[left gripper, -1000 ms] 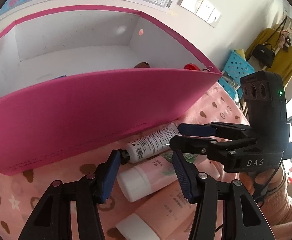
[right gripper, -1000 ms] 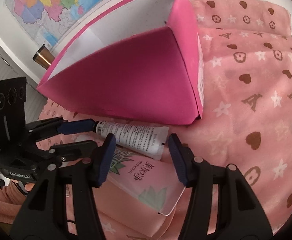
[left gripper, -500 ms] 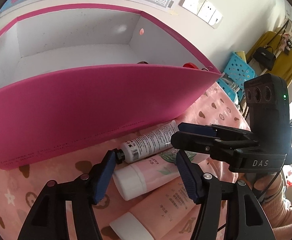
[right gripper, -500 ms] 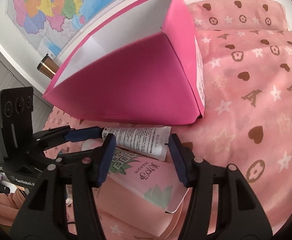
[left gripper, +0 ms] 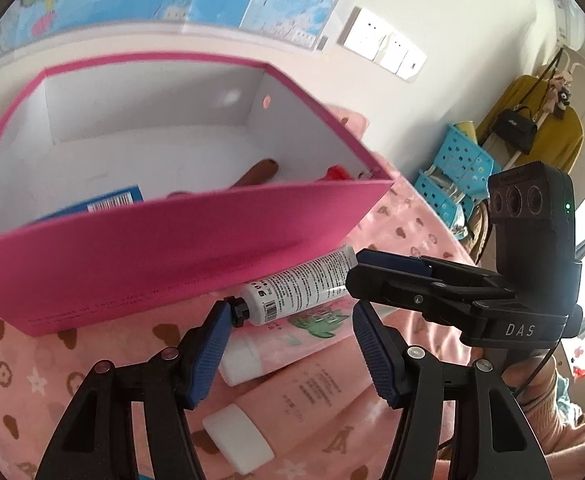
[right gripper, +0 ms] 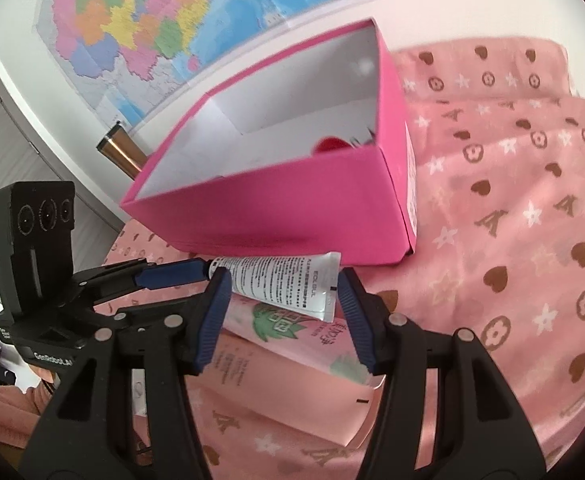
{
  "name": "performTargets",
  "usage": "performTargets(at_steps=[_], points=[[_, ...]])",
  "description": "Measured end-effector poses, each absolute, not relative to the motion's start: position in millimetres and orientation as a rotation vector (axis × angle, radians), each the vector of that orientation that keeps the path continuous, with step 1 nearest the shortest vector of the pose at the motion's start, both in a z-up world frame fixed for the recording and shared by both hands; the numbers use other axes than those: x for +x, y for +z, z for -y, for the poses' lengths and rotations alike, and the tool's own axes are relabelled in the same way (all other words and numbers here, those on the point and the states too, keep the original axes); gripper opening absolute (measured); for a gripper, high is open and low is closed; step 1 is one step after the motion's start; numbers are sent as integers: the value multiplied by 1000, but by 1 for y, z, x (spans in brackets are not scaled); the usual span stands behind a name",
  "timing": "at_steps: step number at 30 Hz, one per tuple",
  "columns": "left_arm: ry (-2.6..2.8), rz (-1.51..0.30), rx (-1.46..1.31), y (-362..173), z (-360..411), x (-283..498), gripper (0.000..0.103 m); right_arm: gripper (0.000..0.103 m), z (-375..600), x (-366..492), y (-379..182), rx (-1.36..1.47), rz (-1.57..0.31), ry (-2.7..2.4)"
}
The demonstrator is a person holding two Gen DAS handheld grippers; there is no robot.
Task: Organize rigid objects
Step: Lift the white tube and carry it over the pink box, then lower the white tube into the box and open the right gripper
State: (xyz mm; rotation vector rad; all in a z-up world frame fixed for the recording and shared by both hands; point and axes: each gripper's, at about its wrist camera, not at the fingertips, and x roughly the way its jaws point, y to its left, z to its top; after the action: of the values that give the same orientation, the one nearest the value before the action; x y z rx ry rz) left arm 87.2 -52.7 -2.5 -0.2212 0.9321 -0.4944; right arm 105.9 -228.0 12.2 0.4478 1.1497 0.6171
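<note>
A white tube point(left gripper: 300, 284) point(right gripper: 280, 284) with a black cap lies against the front wall of the pink box point(left gripper: 172, 256) point(right gripper: 272, 208). It rests on a pink tube with a green leaf print point(left gripper: 312, 330) point(right gripper: 288, 326). A second pink tube point(left gripper: 312, 392) point(right gripper: 276, 384) lies nearer. My left gripper point(left gripper: 292, 336) point(right gripper: 198, 282) hovers open above the tubes' capped ends. My right gripper point(right gripper: 284, 300) point(left gripper: 362, 270) hovers open above the white tube's crimped end. Neither pair of pads presses on anything.
In the box lie a blue pack point(left gripper: 108, 204), a brown object point(left gripper: 258, 172) and a red object point(left gripper: 334, 172) point(right gripper: 328, 146). A pink patterned cloth point(right gripper: 512, 240) covers the surface. Blue baskets point(left gripper: 456, 168) stand at the right; a map hangs on the wall.
Both grippers have risen, so more of the box's inside shows. The left jaws stand a little wider than a second ago. The tubes have not moved.
</note>
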Motion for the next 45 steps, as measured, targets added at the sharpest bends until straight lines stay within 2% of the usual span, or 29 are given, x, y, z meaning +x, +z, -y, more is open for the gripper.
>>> performTargets(at_steps=[12,21,45], points=[[-502,-788,-184,51,45,71,63,58,224,107,68,378,-1021,640],[-473,-749,-155,70,44,96,63,58,219,136,78,356,-991,644],[-433,-874,-178,29,42,151,63,58,206,189,43,318,-1104,557]])
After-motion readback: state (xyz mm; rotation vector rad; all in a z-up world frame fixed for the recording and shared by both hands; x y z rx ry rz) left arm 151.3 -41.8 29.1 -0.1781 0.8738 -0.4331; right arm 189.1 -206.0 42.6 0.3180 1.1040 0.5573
